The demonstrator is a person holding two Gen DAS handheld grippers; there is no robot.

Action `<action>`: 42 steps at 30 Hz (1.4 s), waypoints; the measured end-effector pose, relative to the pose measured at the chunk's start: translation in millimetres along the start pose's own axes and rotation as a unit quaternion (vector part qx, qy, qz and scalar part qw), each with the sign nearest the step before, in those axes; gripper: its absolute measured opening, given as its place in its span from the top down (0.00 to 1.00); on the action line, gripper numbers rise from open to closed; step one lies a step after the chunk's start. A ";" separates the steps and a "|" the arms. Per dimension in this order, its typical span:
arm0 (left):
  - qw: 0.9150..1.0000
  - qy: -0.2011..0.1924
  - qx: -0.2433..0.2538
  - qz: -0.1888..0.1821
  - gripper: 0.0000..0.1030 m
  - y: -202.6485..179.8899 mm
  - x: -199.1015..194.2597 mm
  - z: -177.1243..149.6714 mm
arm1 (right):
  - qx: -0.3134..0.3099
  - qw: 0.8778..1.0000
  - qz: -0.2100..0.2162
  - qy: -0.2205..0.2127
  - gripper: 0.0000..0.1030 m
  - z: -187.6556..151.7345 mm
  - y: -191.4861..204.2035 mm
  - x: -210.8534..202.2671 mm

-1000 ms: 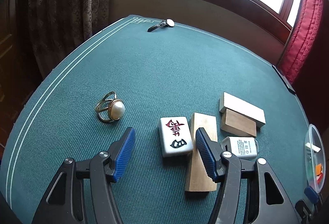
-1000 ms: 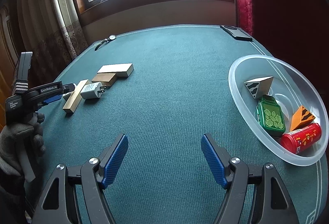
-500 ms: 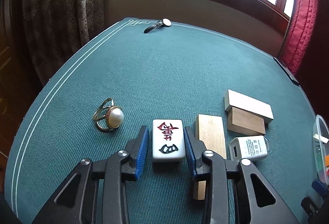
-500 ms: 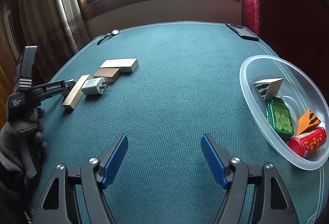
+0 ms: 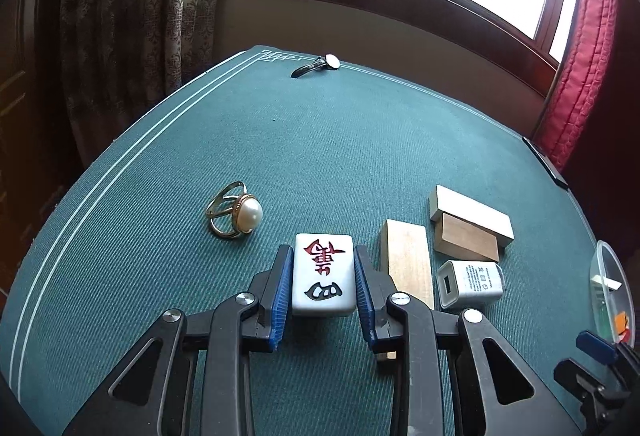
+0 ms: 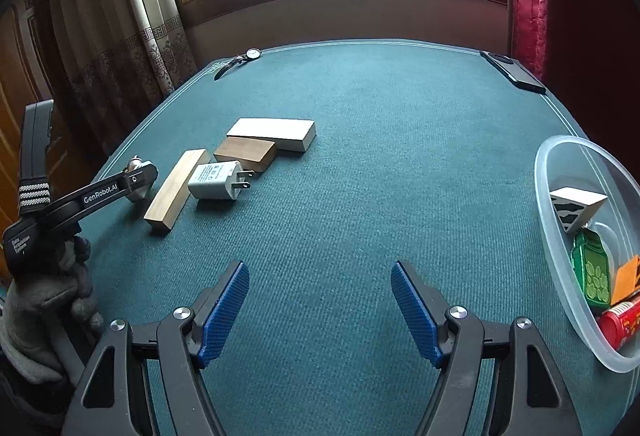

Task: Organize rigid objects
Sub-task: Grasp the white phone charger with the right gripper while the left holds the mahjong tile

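**Left gripper pinches the mahjong tile on the green table**

Where the green felt table (image 5: 360, 140) curves toward the near edge, a white rectangular mahjong tile with a red and a black character on its face (image 5: 323, 279) sits clamped between the blue ribbed pads (image 5: 283, 288) of the left gripper (image 5: 323, 294); the jaws press on its two long sides, and whether the tile rests on the felt or is raised just off it is hard to tell from this angle. Just left of the tile, apart from it, lies a gold ring with a large white pearl (image 5: 236, 210). On the tile's other side a pale wooden plank (image 5: 406, 262) lies lengthwise, with a white plug-in charger cube (image 5: 468, 283) beside it, its prongs pointing away from the plank in the right wrist view. Behind the charger a brown wooden block (image 5: 468, 242) touches a longer cream-white block (image 5: 470, 212).

At the far edge of the table rests a wristwatch with a white dial and dark strap (image 5: 318, 64), and a black phone (image 6: 514, 70) lies at the far right corner.

The right gripper (image 6: 320, 310) hovers over bare felt with its jaws spread and nothing between them. To its right stands a clear plastic bowl (image 6: 560, 236) holding a white zebra-striped wedge (image 6: 576, 206), a green jar-shaped piece (image 6: 592, 270), an orange striped piece (image 6: 626, 276) and a small red can (image 6: 620, 322). A grey-gloved hand (image 6: 44, 296) grips the left tool's handle.
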State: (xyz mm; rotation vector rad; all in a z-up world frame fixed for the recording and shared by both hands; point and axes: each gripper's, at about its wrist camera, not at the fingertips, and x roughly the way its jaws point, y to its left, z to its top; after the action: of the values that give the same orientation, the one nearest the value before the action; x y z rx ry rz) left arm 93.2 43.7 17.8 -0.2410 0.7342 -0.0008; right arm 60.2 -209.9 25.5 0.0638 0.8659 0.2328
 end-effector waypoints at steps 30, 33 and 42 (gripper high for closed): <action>0.997 -0.004 -0.070 -0.019 0.70 25.3 -5.9 -6.2 | -0.033 0.999 0.009 0.024 0.21 53.6 60.3 70.4; 0.997 -0.003 -0.071 -0.020 0.70 25.8 -5.6 -6.3 | -0.038 0.999 0.008 0.024 0.22 53.0 62.6 72.3; 0.997 0.003 -0.077 -0.024 0.70 27.5 -3.7 -7.4 | -0.066 0.998 0.005 0.020 0.46 48.0 69.5 68.5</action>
State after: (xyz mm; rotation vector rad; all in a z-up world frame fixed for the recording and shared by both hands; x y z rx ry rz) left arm 83.2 69.2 8.9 -0.4060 0.7359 0.0098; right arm 127.1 -124.8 15.8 -0.0593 0.8888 0.3007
